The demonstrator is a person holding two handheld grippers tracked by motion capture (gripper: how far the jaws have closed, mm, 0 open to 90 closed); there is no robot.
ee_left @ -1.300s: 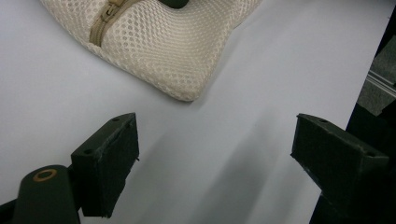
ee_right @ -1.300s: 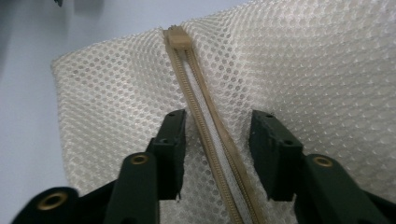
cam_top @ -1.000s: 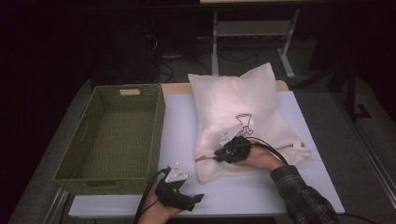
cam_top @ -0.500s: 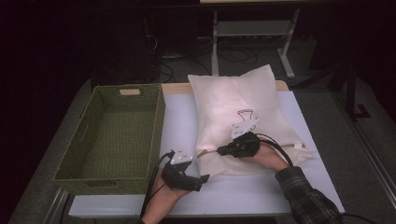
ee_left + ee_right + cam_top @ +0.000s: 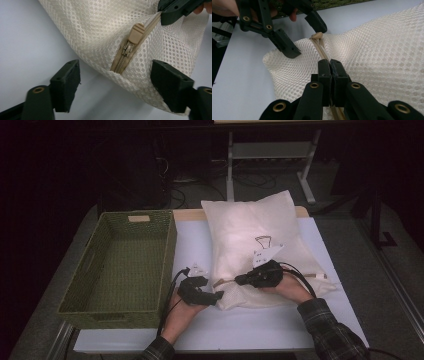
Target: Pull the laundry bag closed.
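Your right gripper [image 5: 239, 281] is clenched on the zip [image 5: 322, 51] of the mesh bag [image 5: 255, 227], and in the right gripper view its 2 jaws stand pressed together at lower centre with the beige tape running up from between them. The bag lies on the white table [image 5: 200, 245], right of centre in the high view, its near corner pointing toward the lower middle of the frame. Your left gripper [image 5: 216, 296] sits just off that corner, low and left of the bag, with the green basket [image 5: 100, 265] beside it at the left of the frame. In the left gripper view the jaws stand apart at lower left and lower right, with the zip pull [image 5: 135, 33] and the bag's corner between them but the pads not pressing on anything; those jaws have just been closing. The right gripper's tip pinches the zip line in the upper right of that view, just past the pull. The fabric puckers upward around the zip where it is held.
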